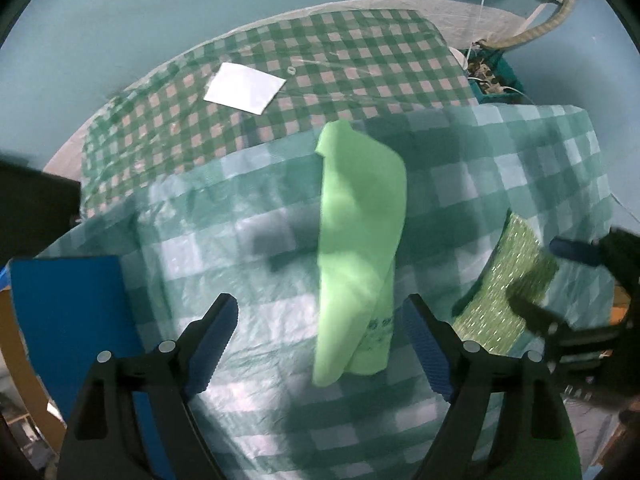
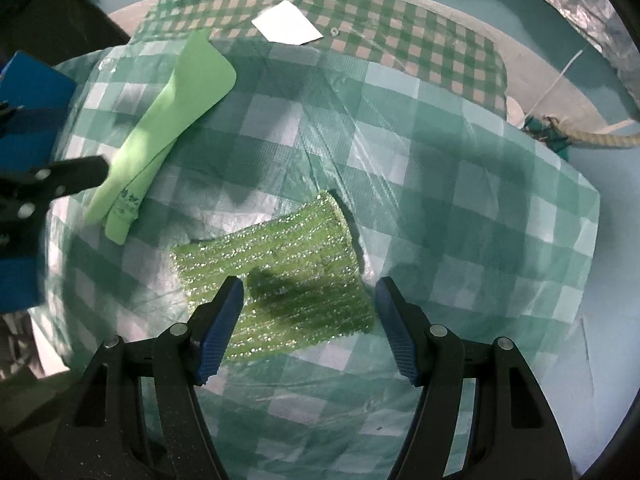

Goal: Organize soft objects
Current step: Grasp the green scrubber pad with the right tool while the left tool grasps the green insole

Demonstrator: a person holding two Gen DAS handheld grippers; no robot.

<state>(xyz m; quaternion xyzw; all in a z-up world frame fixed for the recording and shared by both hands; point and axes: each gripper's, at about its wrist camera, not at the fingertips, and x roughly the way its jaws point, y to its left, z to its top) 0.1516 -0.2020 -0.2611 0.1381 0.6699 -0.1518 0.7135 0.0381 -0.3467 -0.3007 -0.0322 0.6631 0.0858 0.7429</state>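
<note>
Left claw (image 1: 320,332) wide open, holding nothing, hovering over a folded light green cloth (image 1: 358,256). Cloth lies flat on the pale teal checked sheet (image 1: 224,264) covering the desk, near its middle-left as seen from the right wrist.

Right claw (image 2: 310,308) also wide open and empty, fingers either side of a sparkly green scrub pad (image 2: 276,276), just above it; contact can't be told. Pad lies flat on the same sheet, well apart from the cloth.

Behind: darker green checked cloth (image 1: 320,64) with a white paper square (image 1: 244,87) on it. Blue board (image 1: 68,320) at the desk's left edge.
</note>
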